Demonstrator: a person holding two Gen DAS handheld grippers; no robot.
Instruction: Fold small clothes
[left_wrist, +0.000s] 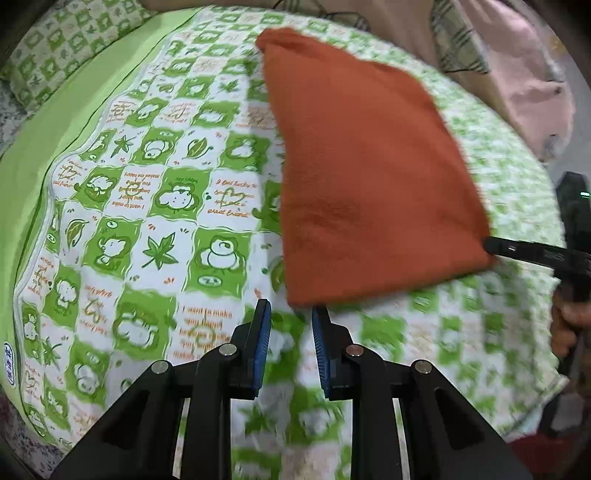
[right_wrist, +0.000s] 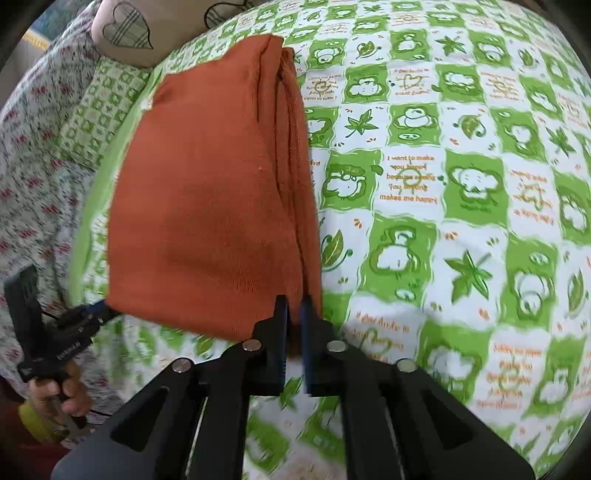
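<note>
right gripper (right_wrist: 294, 314) fingers pinch the folded orange cloth (right_wrist: 214, 192); left gripper (left_wrist: 290, 312) fingers stand narrowly apart just beneath its corner, above the green checked bedsheet (right_wrist: 461, 184).

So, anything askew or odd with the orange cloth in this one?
Slightly. The folded orange cloth shows uneven, offset layers along one edge. The right gripper pinches a corner; the left gripper, open, sits at another. No damage.

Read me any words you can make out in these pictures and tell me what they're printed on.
"I want to make you happy because seeing you smiling makes me happy": orange print on a white square of the green-and-white checked bedsheet.
"great friend": another square of it; upper lines blurred.
Upside-down squares, left hand-held gripper's label: unreadable.
</note>
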